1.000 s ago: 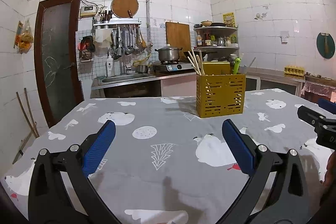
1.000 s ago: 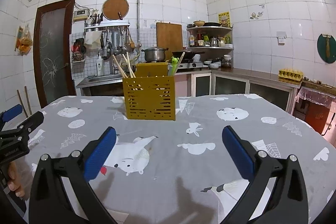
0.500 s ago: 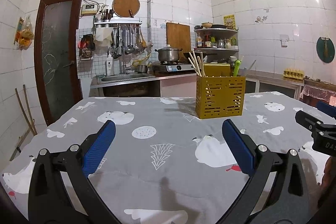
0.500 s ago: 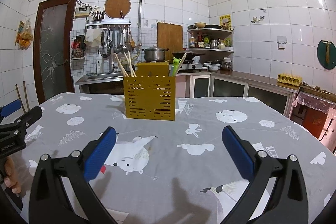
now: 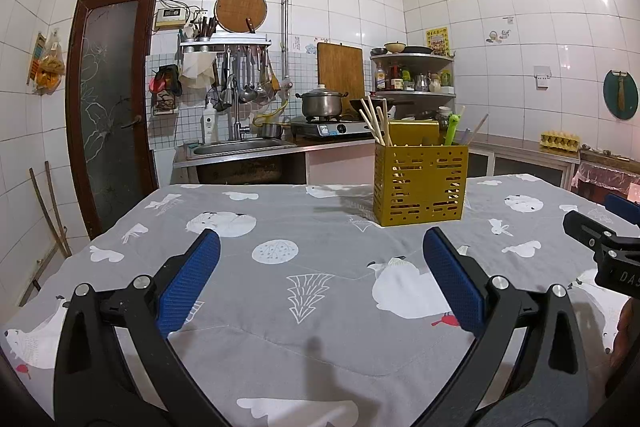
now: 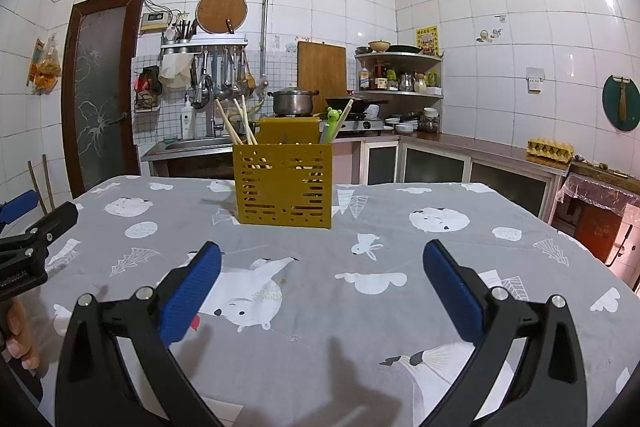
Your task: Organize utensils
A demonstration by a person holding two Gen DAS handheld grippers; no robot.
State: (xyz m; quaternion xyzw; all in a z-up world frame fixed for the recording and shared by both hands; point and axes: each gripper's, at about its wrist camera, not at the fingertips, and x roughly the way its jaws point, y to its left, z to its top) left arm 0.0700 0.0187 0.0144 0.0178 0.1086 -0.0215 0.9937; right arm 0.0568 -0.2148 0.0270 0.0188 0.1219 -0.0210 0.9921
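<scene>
A yellow slotted utensil holder [image 5: 421, 185] [image 6: 283, 183] stands upright on the table's far half. Wooden chopsticks [image 5: 375, 125] [image 6: 236, 123] lean out of its left compartment. A green frog-topped utensil [image 5: 453, 129] [image 6: 331, 125] and more sticks rise from its right compartment. My left gripper [image 5: 320, 255] hovers open over the cloth, well short of the holder, nothing between its blue pads. My right gripper [image 6: 322, 259] is open too and holds nothing, facing the holder from the near side. Each view catches the other gripper at its edge.
A grey cloth with white animal prints covers the table [image 5: 280, 267] [image 6: 400, 239]. Behind it run a sink [image 5: 240, 147], a stove with a steel pot [image 5: 322, 103], a corner shelf [image 6: 400, 75] and a low counter with an egg carton [image 6: 550, 149]. A door [image 5: 110, 99] is at the left.
Both views have tilted or risen slightly, so the holder sits a little lower in frame. Nothing on the table moved; both grippers stay open.
</scene>
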